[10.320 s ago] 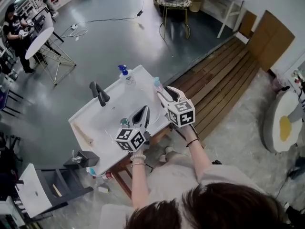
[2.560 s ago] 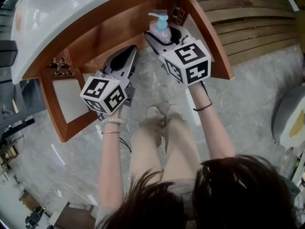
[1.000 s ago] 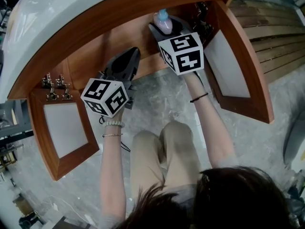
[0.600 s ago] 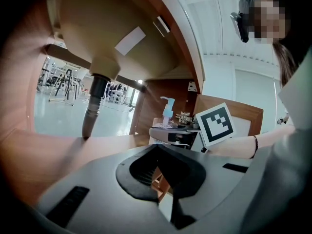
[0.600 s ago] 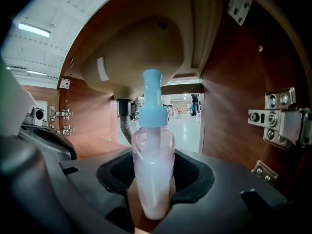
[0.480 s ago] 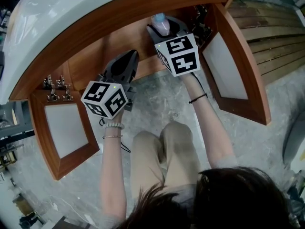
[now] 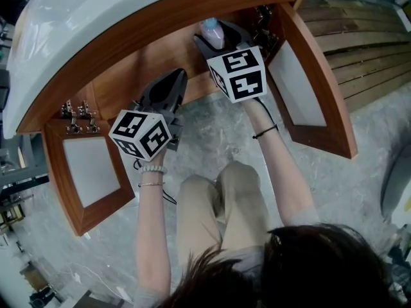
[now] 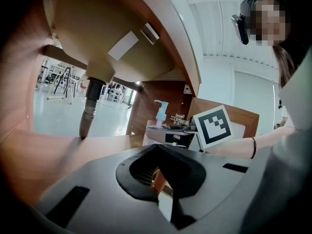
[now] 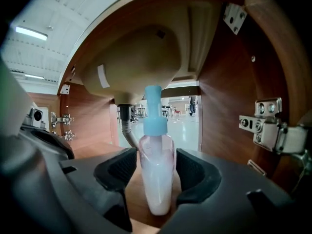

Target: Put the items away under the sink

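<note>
The right gripper (image 9: 156,172) has just spread its jaws off the upright pump bottle (image 9: 156,189) between them; likely light, slick plastic, best gripped mid-body.

Your black left claw (image 7: 174,79) and right claw (image 7: 216,37) each carry a white, black-marked cube (image 7: 141,133) behind. Beyond the cubes: pearl bracelet (image 7: 153,168), dark wristband (image 7: 264,132), beige trousers (image 7: 221,204).
</note>
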`<state>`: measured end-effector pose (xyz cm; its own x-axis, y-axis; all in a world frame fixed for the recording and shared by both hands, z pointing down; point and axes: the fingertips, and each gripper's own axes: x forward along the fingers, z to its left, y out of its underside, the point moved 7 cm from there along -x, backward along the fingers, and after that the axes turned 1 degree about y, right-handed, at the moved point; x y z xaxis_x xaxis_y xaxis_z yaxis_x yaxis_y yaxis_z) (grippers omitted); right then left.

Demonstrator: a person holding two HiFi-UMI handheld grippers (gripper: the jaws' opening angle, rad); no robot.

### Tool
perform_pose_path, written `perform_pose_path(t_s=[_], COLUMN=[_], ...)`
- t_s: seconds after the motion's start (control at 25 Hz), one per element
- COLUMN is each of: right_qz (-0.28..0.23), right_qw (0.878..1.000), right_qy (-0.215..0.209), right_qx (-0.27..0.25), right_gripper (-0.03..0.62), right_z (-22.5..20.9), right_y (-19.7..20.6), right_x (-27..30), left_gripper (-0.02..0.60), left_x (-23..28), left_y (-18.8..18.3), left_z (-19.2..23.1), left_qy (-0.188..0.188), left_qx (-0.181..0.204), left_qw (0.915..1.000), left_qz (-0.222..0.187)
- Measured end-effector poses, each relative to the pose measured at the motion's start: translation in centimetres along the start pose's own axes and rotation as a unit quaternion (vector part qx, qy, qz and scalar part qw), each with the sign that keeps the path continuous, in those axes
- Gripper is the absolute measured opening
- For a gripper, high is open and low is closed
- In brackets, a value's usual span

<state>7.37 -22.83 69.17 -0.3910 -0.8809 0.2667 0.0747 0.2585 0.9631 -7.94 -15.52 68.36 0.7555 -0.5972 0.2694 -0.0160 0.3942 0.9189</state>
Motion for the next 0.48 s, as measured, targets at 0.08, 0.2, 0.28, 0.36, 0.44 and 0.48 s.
perform_pose_path(t_s=[0.08,0.2,0.28,0.36,0.44,0.48], right_qz=[0.003,0.003,0.006,0.011,0.017,0.02], right_qw=[1.0,1.0,0.999,0.999,0.999,0.999], right_qy=[0.003,0.011,0.015,0.015,0.014,0.012], right_qx=[0.006,0.027,0.04,0.048,0.047,0.047], right_gripper=[0.249,0.249,0.249,0.249,0.247,0.247], right_z=[0.1,0.3,0.4,0.6,0.9,1.0], right_y=[-0.3,-0.8,-1.3,-1.7,-2.3,-2.7], right_x=[-0.7,-2.1,-3.2,-4.1,-5.0,-5.5], left_gripper=[0.003,0.003,0.003,0.003,0.003,0.003], left_x=[-0.3,-1.0,-1.4,-1.9,-2.4,-2.6], left_y=[-0.2,-0.8,-1.3,-2.0,-2.6,-2.9], left_z=[-0.5,-1.5,-2.2,-2.9,-3.6,-3.9], left_qy=[0.0,0.002,0.005,0.007,0.008,0.009], left_qx=[-0.006,-0.013,-0.018,-0.024,-0.028,-0.03], left_qw=[1.0,0.9999,0.9997,0.9996,0.9994,0.9994], left_qz=[0.003,0.009,0.013,0.015,0.016,0.016])
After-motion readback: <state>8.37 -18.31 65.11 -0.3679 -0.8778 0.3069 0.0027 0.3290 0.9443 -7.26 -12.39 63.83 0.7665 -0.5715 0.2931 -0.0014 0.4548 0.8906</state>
